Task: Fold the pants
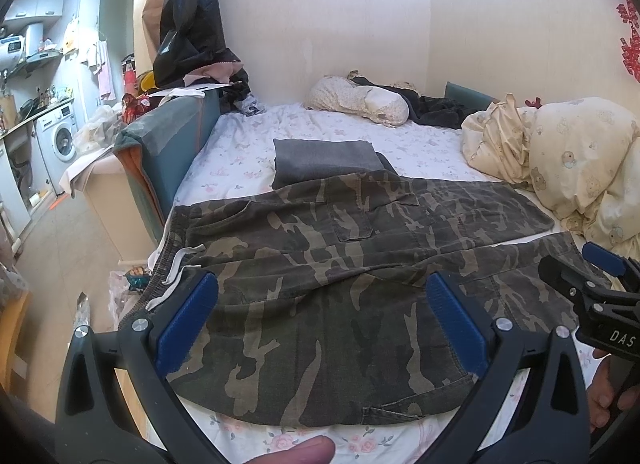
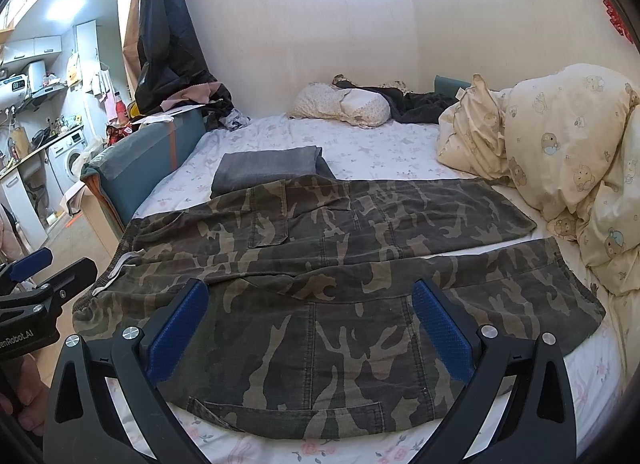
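Left gripper [image 1: 322,316] and right gripper [image 2: 310,322], jaws wide apart.

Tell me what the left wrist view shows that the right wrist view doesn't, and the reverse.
Only the left wrist view: the right gripper at its right edge, and a fingertip at the bottom.

Only the right wrist view: the left gripper at its left edge.

Both: camouflage pants spread flat on the floral bed sheet, waistband to the left, a folded grey garment behind them, a cream duvet on the right. Each view's own gripper is open and empty.

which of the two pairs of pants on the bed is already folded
The grey pants, a neat folded rectangle farther up the bed. The camouflage pants in front of them lie spread out, legs apart.
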Demonstrator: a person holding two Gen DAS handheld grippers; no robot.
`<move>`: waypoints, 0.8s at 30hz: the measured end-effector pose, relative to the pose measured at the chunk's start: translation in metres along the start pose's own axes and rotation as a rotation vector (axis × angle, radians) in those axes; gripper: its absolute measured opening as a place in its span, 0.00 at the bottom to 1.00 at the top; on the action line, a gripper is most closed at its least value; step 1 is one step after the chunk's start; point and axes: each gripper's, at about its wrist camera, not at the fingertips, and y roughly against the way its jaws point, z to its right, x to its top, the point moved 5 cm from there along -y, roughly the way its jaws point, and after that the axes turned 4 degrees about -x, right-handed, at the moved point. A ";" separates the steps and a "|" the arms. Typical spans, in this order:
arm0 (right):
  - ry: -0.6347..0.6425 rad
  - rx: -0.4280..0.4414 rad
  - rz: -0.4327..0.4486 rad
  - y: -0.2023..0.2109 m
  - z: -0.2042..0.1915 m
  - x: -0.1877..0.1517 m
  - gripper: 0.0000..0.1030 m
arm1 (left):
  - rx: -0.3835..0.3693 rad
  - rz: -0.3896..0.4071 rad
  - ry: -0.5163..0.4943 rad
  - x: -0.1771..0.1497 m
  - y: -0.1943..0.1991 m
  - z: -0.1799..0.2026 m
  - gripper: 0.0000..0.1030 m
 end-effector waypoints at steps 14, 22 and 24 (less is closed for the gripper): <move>0.006 0.000 -0.002 -0.002 0.000 -0.001 1.00 | 0.001 0.003 0.000 0.001 0.001 0.001 1.00; 0.007 0.000 0.002 -0.001 0.000 0.000 1.00 | 0.001 0.003 -0.001 0.001 0.001 0.001 1.00; 0.006 0.000 0.002 -0.001 0.000 0.000 1.00 | 0.000 0.004 0.001 0.000 0.001 0.001 1.00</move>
